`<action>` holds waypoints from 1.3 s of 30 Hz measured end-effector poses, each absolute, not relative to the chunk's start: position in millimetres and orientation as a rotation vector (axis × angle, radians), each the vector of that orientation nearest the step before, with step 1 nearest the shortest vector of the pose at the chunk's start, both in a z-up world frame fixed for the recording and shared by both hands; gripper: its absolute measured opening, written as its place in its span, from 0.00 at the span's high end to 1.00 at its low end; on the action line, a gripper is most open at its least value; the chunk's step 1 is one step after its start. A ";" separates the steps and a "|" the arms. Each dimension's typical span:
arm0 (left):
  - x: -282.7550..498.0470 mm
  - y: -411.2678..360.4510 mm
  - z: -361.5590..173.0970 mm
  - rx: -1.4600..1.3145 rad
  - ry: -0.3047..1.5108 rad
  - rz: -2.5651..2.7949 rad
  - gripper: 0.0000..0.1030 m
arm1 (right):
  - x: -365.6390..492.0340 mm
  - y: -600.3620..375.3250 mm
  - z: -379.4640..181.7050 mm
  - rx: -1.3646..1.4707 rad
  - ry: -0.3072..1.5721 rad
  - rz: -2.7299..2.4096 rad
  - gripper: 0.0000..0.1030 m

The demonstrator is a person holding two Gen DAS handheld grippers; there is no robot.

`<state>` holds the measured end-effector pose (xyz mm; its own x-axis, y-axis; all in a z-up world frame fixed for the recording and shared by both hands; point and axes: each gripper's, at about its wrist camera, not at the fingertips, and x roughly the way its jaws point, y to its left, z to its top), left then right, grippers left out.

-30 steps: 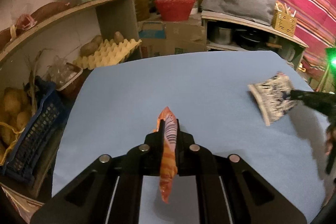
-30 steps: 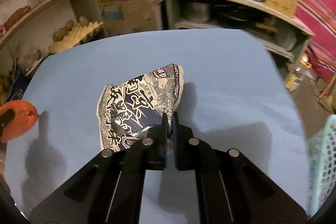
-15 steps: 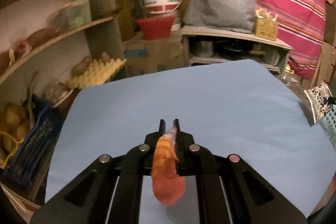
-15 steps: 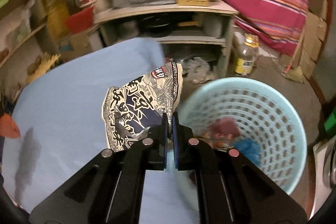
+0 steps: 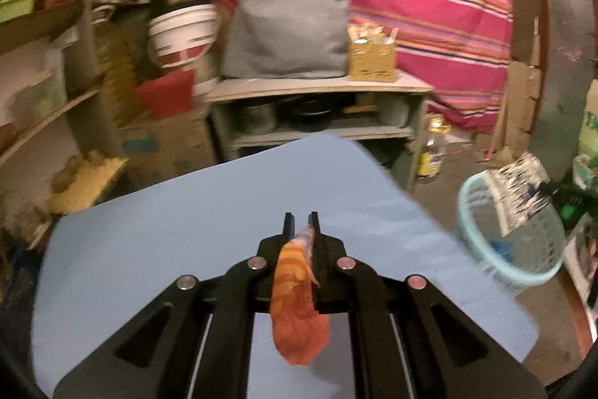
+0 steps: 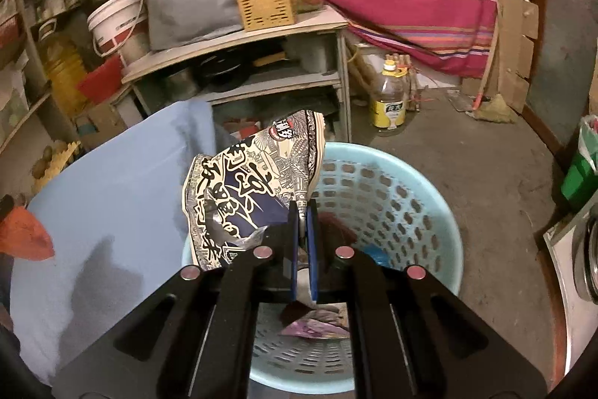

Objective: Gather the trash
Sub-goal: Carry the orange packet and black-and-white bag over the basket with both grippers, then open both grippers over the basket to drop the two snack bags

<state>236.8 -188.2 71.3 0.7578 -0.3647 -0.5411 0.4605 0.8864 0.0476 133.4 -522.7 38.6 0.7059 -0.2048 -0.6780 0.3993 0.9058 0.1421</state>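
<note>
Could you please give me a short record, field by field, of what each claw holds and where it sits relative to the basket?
left claw: shut on the orange wrapper, above the blue table
right claw: shut on the printed snack bag, above the basket
basket: pale blue, on the floor by the table's edge
basket contents: some trash already at the bottom, including a purple wrapper
table top: no other trash visible
</note>
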 end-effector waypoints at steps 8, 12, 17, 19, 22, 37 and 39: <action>224.7 -294.2 80.6 0.154 0.542 -0.603 0.93 | 120.4 -552.4 36.5 0.352 0.707 -0.381 0.95; 220.0 -343.2 82.7 0.149 0.542 -0.668 0.93 | 109.5 -569.7 36.1 0.373 0.706 -0.430 0.95; 214.7 -395.0 74.9 0.155 0.561 -0.732 0.93 | 97.0 -586.3 33.1 0.388 0.712 -0.469 0.95; 216.1 -411.4 67.1 0.170 0.576 -0.744 0.93 | 94.2 -591.7 30.1 0.398 0.718 -0.472 0.95; 223.0 -428.8 52.1 0.188 0.609 -0.745 0.92 | 91.9 -596.6 27.6 0.398 0.727 -0.479 0.95; 226.3 -423.9 26.3 0.199 0.680 -0.724 0.30 | 100.7 -600.1 18.1 0.411 0.758 -0.471 0.95; 224.1 -417.6 30.5 0.195 0.672 -0.720 0.30 | 103.3 -597.2 18.9 0.402 0.760 -0.469 0.95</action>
